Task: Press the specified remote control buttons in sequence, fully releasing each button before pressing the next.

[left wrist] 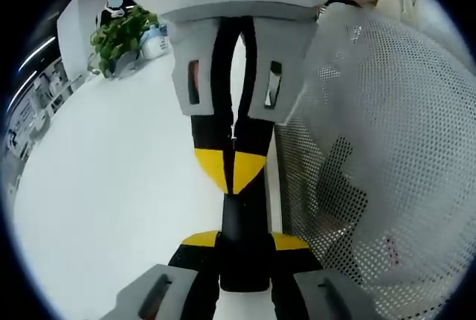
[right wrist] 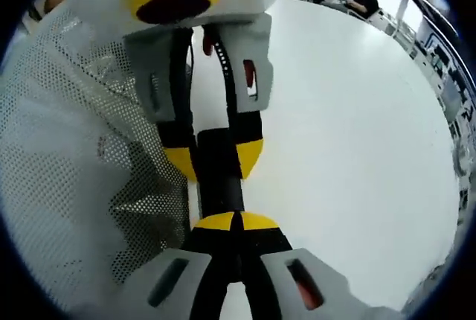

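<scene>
- Closest in, in the left gripper view, the left tongs rise from the bottom edge, their yellow tips pinching a slim black remote between them.
- Just past that, the right tongs come down from the top with their yellow tips pressed together, touching the far end of the remote.
- Likewise, in the right gripper view the right tongs are pressed together at the remote, and the left tongs clamp it from either side beyond.
- Whether a button is under the tips I cannot tell; no buttons can be made out.
- Beside the tongs hangs a white mesh cloth full of small holes, close to the camera; it also shows in the right gripper view.
- Under everything lies a plain white, glossy surface, wide and rounded at its edge.
- Further off on it stands a leafy green plant with a pale container just beside it.
- At the far end, seated people and office shelving line the room.
</scene>
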A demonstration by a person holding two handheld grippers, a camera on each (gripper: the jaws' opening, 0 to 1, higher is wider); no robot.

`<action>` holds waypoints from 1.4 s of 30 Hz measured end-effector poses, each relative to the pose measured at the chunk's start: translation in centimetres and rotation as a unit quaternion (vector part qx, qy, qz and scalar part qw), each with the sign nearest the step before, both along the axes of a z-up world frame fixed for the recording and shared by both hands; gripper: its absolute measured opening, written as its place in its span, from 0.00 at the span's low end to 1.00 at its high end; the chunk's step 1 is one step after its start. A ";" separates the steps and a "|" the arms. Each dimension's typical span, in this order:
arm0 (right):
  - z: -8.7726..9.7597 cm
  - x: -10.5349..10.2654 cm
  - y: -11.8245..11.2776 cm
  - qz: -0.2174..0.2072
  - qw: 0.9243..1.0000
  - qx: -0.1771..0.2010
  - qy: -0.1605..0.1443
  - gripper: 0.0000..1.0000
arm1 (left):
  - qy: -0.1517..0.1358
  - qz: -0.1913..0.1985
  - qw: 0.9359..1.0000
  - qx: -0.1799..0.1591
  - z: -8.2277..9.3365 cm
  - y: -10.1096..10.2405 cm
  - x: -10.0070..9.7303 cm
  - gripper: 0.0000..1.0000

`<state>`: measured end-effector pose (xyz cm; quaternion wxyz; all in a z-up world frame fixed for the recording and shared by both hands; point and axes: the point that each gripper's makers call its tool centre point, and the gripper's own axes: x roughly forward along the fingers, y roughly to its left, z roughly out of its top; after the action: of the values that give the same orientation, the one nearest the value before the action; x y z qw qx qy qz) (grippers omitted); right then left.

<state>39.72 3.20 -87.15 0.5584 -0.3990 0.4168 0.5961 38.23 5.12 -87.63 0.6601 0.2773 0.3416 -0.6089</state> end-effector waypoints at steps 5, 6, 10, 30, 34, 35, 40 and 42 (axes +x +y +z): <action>-0.2 0.3 0.0 -0.022 0.999 -0.024 0.039 0.00 | -0.008 -0.014 1.000 -0.012 0.0 0.0 -0.1 0.25; -0.2 0.3 0.0 -0.023 0.998 -0.027 0.047 0.00 | -0.008 -0.014 1.000 -0.017 0.0 0.0 -0.1 0.25; -0.3 0.4 -0.1 -0.055 0.995 -0.036 0.079 0.00 | -0.007 -0.013 1.000 -0.024 0.1 -0.1 -0.1 0.25; 0.3 -0.6 -0.5 -0.110 0.985 0.135 0.018 0.00 | -0.005 -0.008 0.999 -0.043 0.1 -0.2 -0.1 0.25; 0.8 -1.1 0.2 -0.093 0.985 0.142 0.029 0.00 | -0.005 -0.008 0.999 -0.044 0.1 -0.2 -0.1 0.25; 0.9 -1.1 0.4 -0.090 0.985 0.142 0.025 0.00 | -0.005 -0.008 0.999 -0.044 0.1 -0.2 -0.1 0.25; 0.5 -1.3 1.0 -0.025 0.991 0.130 -0.015 0.00 | -0.002 -0.007 0.999 -0.046 0.1 -0.2 -0.1 0.25; 0.4 -1.4 0.8 -0.019 0.993 0.113 -0.017 0.00 | -0.001 -0.006 0.999 -0.046 0.1 -0.2 -0.1 0.25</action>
<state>38.31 4.03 -86.74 0.6185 -0.3355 0.3448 0.6214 38.15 4.88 -87.48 0.6689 0.2491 0.3106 -0.6277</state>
